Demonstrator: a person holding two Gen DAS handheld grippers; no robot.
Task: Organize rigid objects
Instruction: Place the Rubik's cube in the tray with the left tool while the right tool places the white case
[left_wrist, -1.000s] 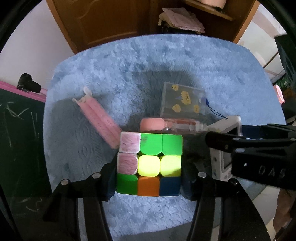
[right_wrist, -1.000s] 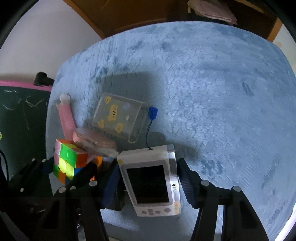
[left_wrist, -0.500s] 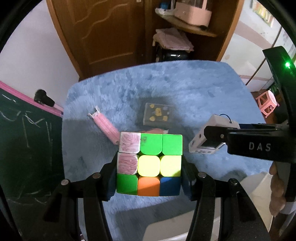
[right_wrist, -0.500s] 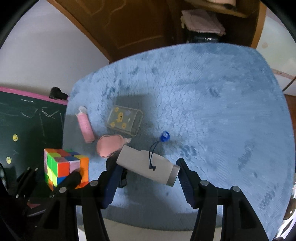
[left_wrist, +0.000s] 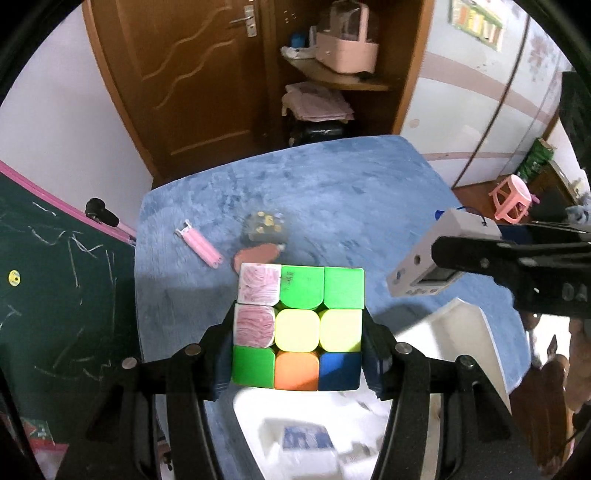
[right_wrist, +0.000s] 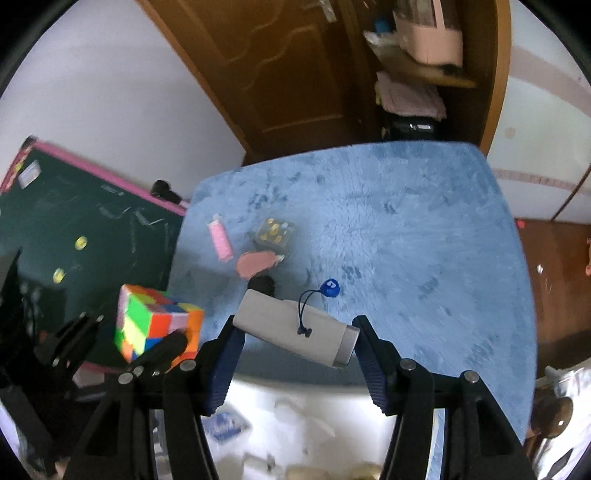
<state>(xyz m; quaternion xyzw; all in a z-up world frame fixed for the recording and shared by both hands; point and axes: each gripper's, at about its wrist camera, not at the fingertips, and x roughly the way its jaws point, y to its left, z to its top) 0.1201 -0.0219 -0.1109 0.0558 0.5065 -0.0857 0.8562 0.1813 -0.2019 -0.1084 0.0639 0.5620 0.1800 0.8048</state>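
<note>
The left gripper (left_wrist: 297, 345) pinches a scrambled multicoloured puzzle cube (left_wrist: 298, 326) between its dark padded fingers (left_wrist: 218, 360), one pad pressed against each side face, and holds it up in the air above the near edge of the fluffy blue mat (left_wrist: 351, 199). The right gripper (right_wrist: 295, 354) clamps a small white handheld device with a grey end cap (right_wrist: 295, 328) — its body lies tilted across the gap, each end against a finger, and a thin dark cord with a blue tag (right_wrist: 330, 288) trails from its back. In the left wrist view the same device (left_wrist: 439, 258) shows its small screen and sits off to the right of the cube, apart from it. Left lying on the mat are a pink ribbed stick-shaped object (left_wrist: 199, 245), a clear box with yellow stickers (left_wrist: 264, 227) and, just in front of the box, a flat pink oval case (left_wrist: 256, 254). A white bin-like container (left_wrist: 465, 328) sits below both grippers, its contents blurred. A green chalkboard with a pink frame (right_wrist: 74, 236) leans at the left.
</note>
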